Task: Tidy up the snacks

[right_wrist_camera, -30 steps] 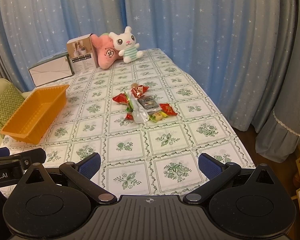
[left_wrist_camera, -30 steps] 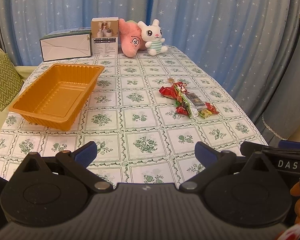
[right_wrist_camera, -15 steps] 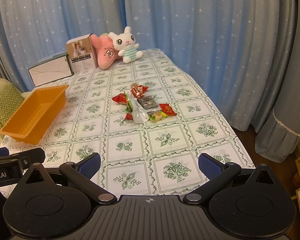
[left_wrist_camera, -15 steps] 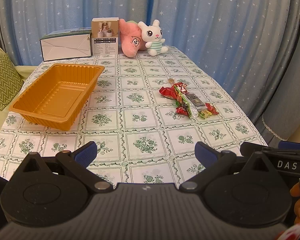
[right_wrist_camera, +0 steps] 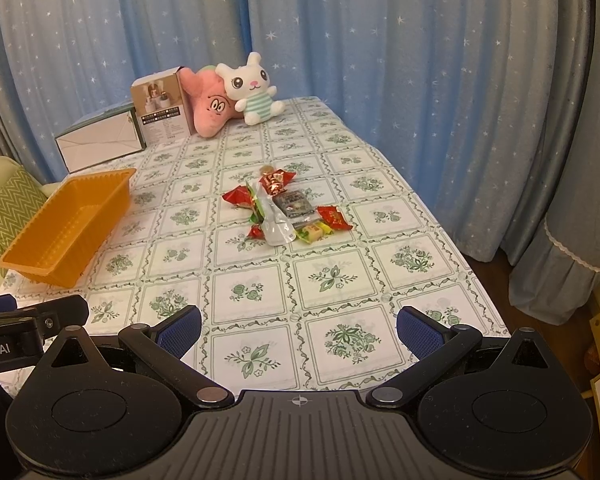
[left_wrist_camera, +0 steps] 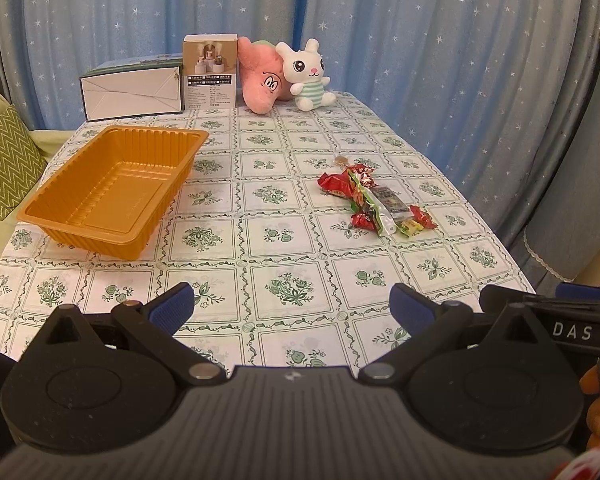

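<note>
A pile of snack packets (left_wrist_camera: pixel 374 202) in red, green, clear and yellow wrappers lies on the tablecloth right of centre; it also shows in the right wrist view (right_wrist_camera: pixel 286 210). An empty orange plastic tray (left_wrist_camera: pixel 112 186) stands at the left, also seen in the right wrist view (right_wrist_camera: pixel 66 226). My left gripper (left_wrist_camera: pixel 292 312) is open and empty over the table's near edge, well short of both. My right gripper (right_wrist_camera: pixel 298 330) is open and empty, also at the near edge, with the pile straight ahead.
At the table's far end stand a white box (left_wrist_camera: pixel 130 92), a small carton (left_wrist_camera: pixel 209 72), a pink plush (left_wrist_camera: pixel 260 76) and a white bunny plush (left_wrist_camera: pixel 308 76). Blue star curtains hang behind and to the right. A green cushion (left_wrist_camera: pixel 4 168) sits at the left.
The right gripper has edged slightly forward and left; the left gripper has barely moved. Nothing on the table has shifted.
</note>
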The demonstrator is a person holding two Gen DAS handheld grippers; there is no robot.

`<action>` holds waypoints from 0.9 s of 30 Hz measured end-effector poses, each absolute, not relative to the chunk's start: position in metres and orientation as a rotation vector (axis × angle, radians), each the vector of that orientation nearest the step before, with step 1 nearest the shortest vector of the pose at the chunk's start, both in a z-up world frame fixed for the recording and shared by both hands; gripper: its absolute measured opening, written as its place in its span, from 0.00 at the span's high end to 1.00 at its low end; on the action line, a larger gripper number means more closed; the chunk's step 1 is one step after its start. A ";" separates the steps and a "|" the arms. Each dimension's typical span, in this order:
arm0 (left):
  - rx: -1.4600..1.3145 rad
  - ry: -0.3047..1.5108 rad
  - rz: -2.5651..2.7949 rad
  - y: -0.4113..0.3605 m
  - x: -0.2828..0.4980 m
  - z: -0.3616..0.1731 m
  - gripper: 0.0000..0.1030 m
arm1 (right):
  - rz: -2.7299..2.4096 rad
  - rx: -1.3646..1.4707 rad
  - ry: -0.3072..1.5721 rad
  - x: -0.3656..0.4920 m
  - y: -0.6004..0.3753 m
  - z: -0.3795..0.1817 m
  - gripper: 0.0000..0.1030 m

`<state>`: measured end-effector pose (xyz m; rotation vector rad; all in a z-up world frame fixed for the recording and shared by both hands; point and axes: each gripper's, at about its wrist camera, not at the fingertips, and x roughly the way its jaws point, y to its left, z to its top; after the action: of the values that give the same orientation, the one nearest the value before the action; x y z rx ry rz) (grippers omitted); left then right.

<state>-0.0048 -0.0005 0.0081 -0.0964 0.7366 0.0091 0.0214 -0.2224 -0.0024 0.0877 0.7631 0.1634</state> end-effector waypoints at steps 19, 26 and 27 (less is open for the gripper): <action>-0.097 0.736 0.008 0.000 -0.005 0.008 0.00 | 0.162 0.088 0.763 0.022 -0.222 -0.003 0.00; -0.116 0.722 0.006 0.004 -0.001 0.010 0.00 | 0.152 0.095 0.749 0.022 -0.227 -0.005 0.00; -0.120 0.718 0.005 0.005 0.000 0.011 0.00 | 0.148 0.098 0.744 0.023 -0.228 -0.005 0.00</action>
<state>-0.0003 0.0055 0.0107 -0.1196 0.7184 0.0051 0.0234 -0.2277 -0.0052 0.0985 0.7437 0.1482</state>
